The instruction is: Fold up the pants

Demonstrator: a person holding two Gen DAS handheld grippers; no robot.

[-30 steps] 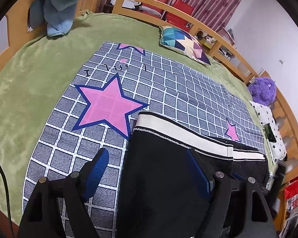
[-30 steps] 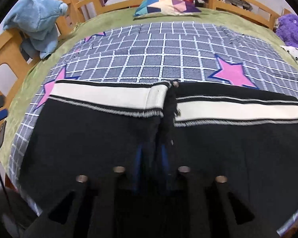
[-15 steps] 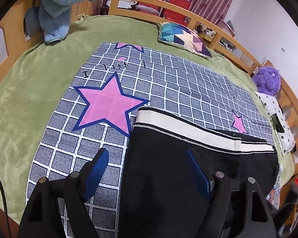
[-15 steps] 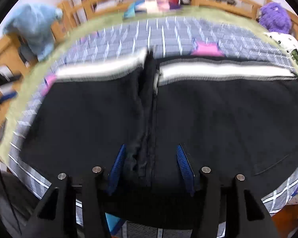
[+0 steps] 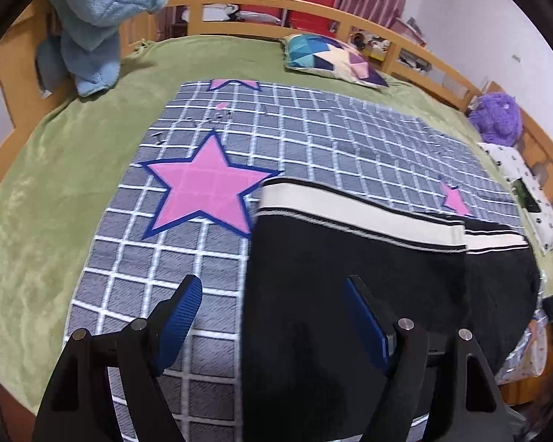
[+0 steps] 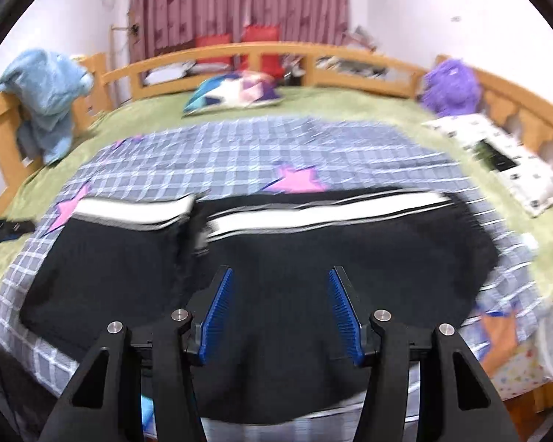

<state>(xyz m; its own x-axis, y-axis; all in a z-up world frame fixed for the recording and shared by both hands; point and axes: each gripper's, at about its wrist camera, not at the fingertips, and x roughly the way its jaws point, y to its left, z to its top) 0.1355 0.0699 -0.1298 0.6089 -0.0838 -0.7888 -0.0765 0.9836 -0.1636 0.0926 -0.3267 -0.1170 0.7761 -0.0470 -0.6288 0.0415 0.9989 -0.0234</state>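
Observation:
Black pants [image 5: 350,294] with a white stripe band lie flat on a grey checked blanket [image 5: 295,136] with pink stars, on the bed. In the right wrist view the pants [image 6: 129,265] spread across the near half of the blanket. My left gripper [image 5: 272,309] is open and empty, above the pants' left edge. My right gripper [image 6: 280,294] is open and empty, raised above the middle of the pants. That view is motion-blurred.
A green bedspread [image 5: 55,184] covers the bed inside a wooden rail [image 5: 239,0]. A light blue towel [image 5: 92,18] hangs on the rail at left. A patterned pillow [image 5: 331,59], a purple plush [image 5: 497,118] and a white spotted pillow [image 6: 497,154] lie at the far and right sides.
My right gripper has opened, let go of the pants' middle and pulled up and back. My left gripper stayed open and shifted slightly.

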